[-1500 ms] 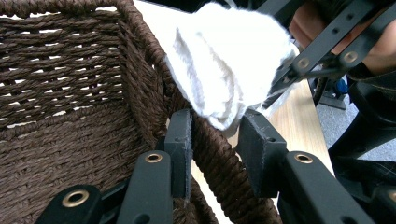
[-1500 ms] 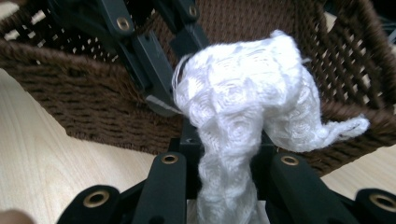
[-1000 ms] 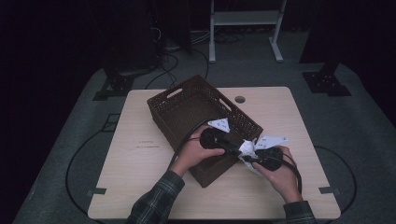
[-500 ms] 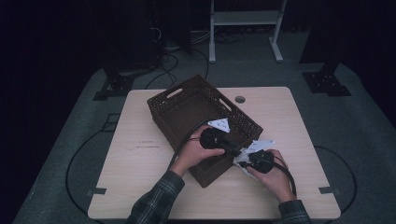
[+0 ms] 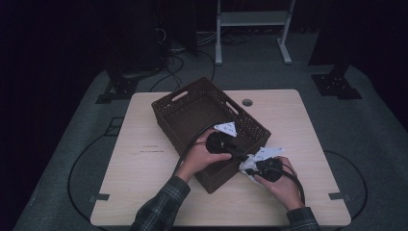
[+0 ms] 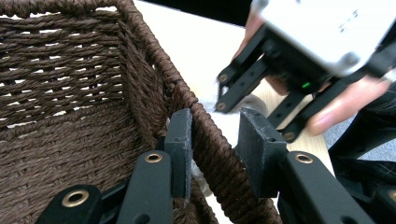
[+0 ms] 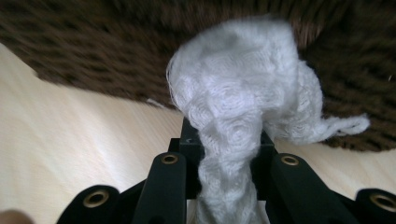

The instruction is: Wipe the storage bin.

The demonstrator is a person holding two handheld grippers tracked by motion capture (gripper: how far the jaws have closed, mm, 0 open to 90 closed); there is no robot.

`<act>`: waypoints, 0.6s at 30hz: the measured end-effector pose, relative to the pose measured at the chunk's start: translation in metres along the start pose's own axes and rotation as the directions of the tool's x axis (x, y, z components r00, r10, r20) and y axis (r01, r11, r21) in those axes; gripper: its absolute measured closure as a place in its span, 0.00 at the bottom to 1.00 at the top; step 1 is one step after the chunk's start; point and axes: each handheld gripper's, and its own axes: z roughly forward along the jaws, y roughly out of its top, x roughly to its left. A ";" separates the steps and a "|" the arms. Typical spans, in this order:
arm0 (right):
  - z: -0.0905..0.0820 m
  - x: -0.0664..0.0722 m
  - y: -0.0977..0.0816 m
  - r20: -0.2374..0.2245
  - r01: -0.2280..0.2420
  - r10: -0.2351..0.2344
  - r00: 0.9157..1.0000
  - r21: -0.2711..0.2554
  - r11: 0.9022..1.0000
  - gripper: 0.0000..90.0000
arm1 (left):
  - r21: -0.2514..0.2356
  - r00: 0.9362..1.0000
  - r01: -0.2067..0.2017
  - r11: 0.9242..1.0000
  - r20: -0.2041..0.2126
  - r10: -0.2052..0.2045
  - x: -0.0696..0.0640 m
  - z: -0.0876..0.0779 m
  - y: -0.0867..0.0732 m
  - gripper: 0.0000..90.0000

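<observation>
A brown woven basket point(image 5: 192, 113) stands aslant on the wooden table point(image 5: 144, 159). My left gripper point(image 5: 242, 156) straddles the basket's near right wall point(image 6: 212, 154), one pad inside and one outside, shut on that wall. Just outside that corner, my right gripper point(image 5: 252, 167) is shut on a crumpled white cloth point(image 7: 243, 93), which bunches up above its jaws in front of the basket's side. The left gripper view shows the right gripper point(image 6: 222, 93) and the hand holding it close beyond the wall.
A round cable hole point(image 5: 247, 102) sits near the table's far edge. Black cables trail from both grippers over the near part of the table. Behind the table stand a white rack's legs point(image 5: 284, 43) and dark stand feet point(image 5: 337, 86) on the floor.
My right gripper has shifted a little left toward the basket with the cloth in it. The left hand and the basket have not moved.
</observation>
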 end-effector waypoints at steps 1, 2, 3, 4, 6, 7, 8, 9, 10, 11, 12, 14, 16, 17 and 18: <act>0.000 0.000 0.000 0.000 0.000 0.000 1.000 0.000 1.000 0.82 | 0.000 1.000 0.000 1.000 0.000 0.000 0.000 0.000 0.000 0.72; -0.007 0.003 0.002 -0.008 0.001 -0.002 1.000 -0.025 1.000 0.82 | 0.001 1.000 -0.001 1.000 0.000 0.001 0.000 0.000 0.000 0.72; -0.010 0.005 0.003 -0.010 0.007 -0.007 1.000 -0.039 0.999 0.82 | 0.000 1.000 -0.002 1.000 0.001 0.002 0.000 0.000 0.000 0.72; -0.013 0.006 0.004 -0.012 0.011 -0.012 1.000 -0.057 0.998 0.82 | 0.000 1.000 -0.002 1.000 0.001 0.002 0.000 0.000 0.000 0.72; -0.017 0.010 0.006 -0.011 0.017 -0.018 1.000 -0.078 0.997 0.82 | -0.002 1.000 0.000 1.000 0.001 0.000 0.000 0.000 0.000 0.72; -0.018 0.010 0.007 -0.005 0.025 -0.025 1.000 -0.083 0.996 0.82 | -0.001 1.000 -0.003 1.000 0.001 0.003 0.000 0.000 0.000 0.72; -0.019 0.012 0.007 -0.004 0.027 -0.028 1.000 -0.082 0.996 0.82 | -0.001 1.000 -0.002 1.000 0.001 0.002 0.000 0.000 0.000 0.72; -0.018 0.012 0.007 -0.007 0.023 -0.024 1.000 -0.079 0.997 0.82 | -0.001 1.000 -0.001 1.000 0.001 0.001 0.000 0.000 0.000 0.72; -0.017 0.012 0.006 -0.008 0.027 -0.027 1.000 -0.074 0.997 0.82 | -0.001 1.000 0.000 1.000 0.000 0.000 0.000 0.000 0.000 0.72; -0.015 0.012 0.005 -0.007 0.028 -0.028 1.000 -0.059 0.998 0.82 | 0.000 1.000 -0.001 1.000 -0.001 0.001 0.000 0.000 0.000 0.72; -0.011 0.012 0.004 0.000 0.038 -0.038 0.999 -0.043 0.998 0.82 | 0.000 1.000 0.001 1.000 0.000 -0.001 0.000 0.000 0.000 0.72; -0.004 0.012 0.002 -0.003 0.037 -0.037 0.999 -0.012 0.999 0.82 | -0.002 1.000 0.002 1.000 0.000 -0.002 0.000 0.000 0.000 0.72; 0.001 0.012 0.001 -0.007 0.034 -0.034 0.999 0.009 0.999 0.82 | -0.002 1.000 0.003 1.000 0.000 -0.003 0.000 0.000 0.000 0.72; 0.004 0.013 0.001 -0.006 0.037 -0.037 0.999 0.025 0.999 0.82 | -0.001 1.000 0.001 1.000 -0.001 -0.001 0.000 0.000 0.000 0.72; 0.006 0.013 0.001 -0.004 0.044 -0.044 0.999 0.030 0.999 0.82 | -0.001 1.000 0.001 1.000 0.000 -0.001 0.000 0.000 0.000 0.72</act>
